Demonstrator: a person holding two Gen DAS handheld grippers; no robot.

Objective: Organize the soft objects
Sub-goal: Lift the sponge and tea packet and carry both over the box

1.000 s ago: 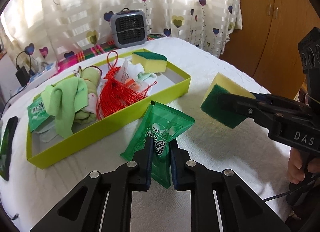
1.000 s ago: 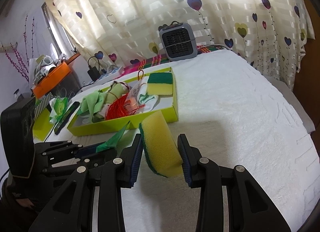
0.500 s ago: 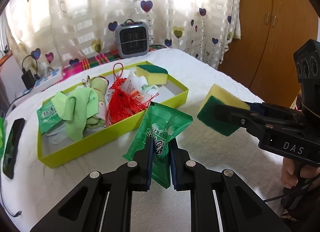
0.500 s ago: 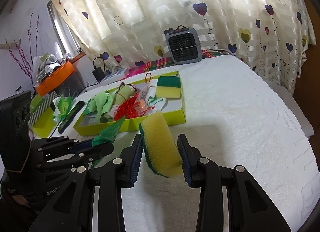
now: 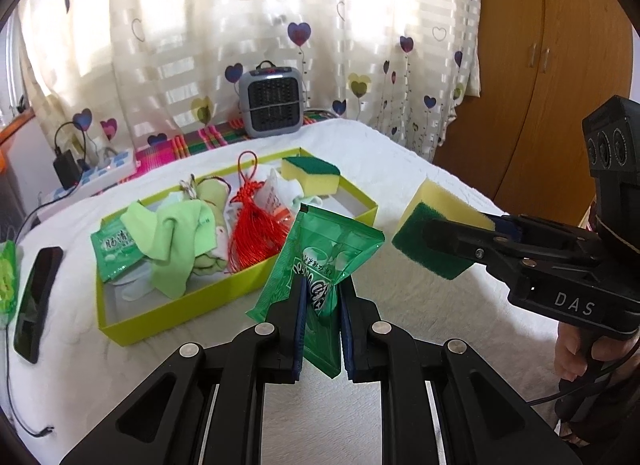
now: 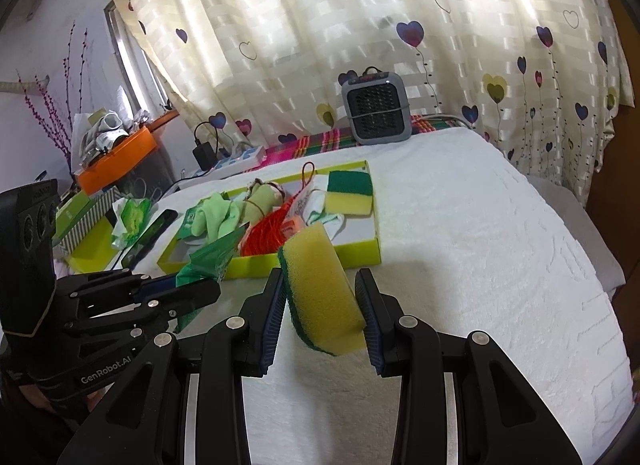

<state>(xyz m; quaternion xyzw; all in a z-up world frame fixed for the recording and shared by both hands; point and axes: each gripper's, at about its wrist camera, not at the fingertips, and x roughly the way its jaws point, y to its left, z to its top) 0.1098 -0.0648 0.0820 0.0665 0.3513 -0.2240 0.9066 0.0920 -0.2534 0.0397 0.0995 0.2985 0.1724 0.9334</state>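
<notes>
We found the left gripper (image 5: pixel 320 305) clamped on a green packet (image 5: pixel 320 249) — the right gripper (image 6: pixel 322 305) clamped on a sponge (image 6: pixel 320 285).

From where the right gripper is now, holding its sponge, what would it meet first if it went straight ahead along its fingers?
Probably the near wall of the yellow-green tray. The right gripper points over the white cover toward the tray's right end, where a second sponge lies. The held sponge would touch first; depth and height are unclear.

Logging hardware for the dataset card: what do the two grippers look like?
Both matte black, with angular linkage arms, silver pivot bolts and blue ribbed finger pads. The right gripper reads "DAS" in white and trails a thin black cable; the left gripper reads "GenRobot.AI". Each carries a black block with round lenses.
</notes>
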